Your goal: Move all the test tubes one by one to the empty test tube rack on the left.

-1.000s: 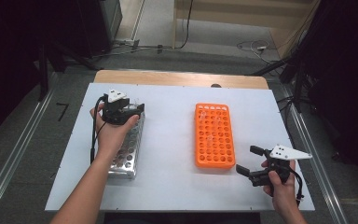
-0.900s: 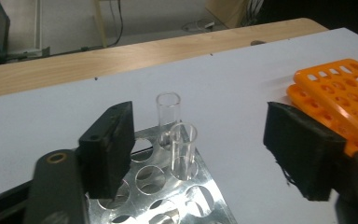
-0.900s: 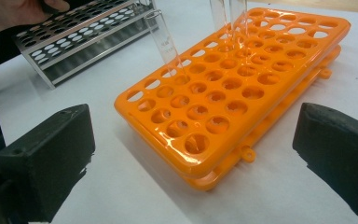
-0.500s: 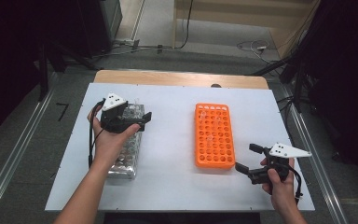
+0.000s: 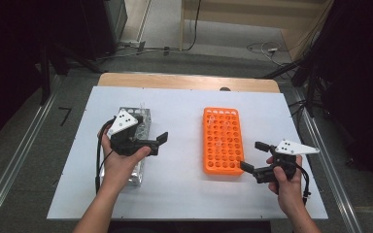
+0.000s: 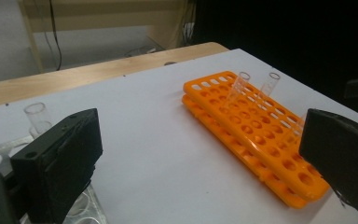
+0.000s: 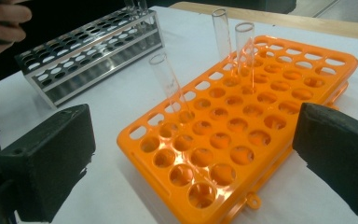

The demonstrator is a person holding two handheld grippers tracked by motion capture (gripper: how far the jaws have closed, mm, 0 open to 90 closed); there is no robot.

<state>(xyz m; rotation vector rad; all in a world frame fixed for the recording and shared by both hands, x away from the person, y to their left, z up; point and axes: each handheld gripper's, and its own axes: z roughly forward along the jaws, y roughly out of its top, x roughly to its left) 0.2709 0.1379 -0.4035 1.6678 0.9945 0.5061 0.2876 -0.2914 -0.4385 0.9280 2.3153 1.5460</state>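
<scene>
Two racks share the white worktop (image 5: 184, 194): a metal rack (image 5: 143, 116) on the person's left and an orange rack (image 5: 222, 141) on the right, which holds three clear glass tubes (image 7: 168, 84). The left gripper (image 5: 158, 141) hangs level above the near half of the metal rack, its jaws having just been opening and now wide with nothing between them; it points across bare worktop toward the orange rack, well apart from it. One glass tube (image 6: 38, 116) stands in the metal rack just beside its left jaw. The right gripper (image 5: 254, 156), likewise wide and empty, hovers near the orange rack's near right corner, with the tubes ahead of it and apart from its jaws. Likely hazards: the tubes lean loosely in their holes, so a jaw arriving from the side could knock one over or tilt it against its neighbour; the two far tubes stand close together, so a wide approach may catch both; clear glass also offers a poor visual target, and too hard a squeeze could crack it.
</scene>
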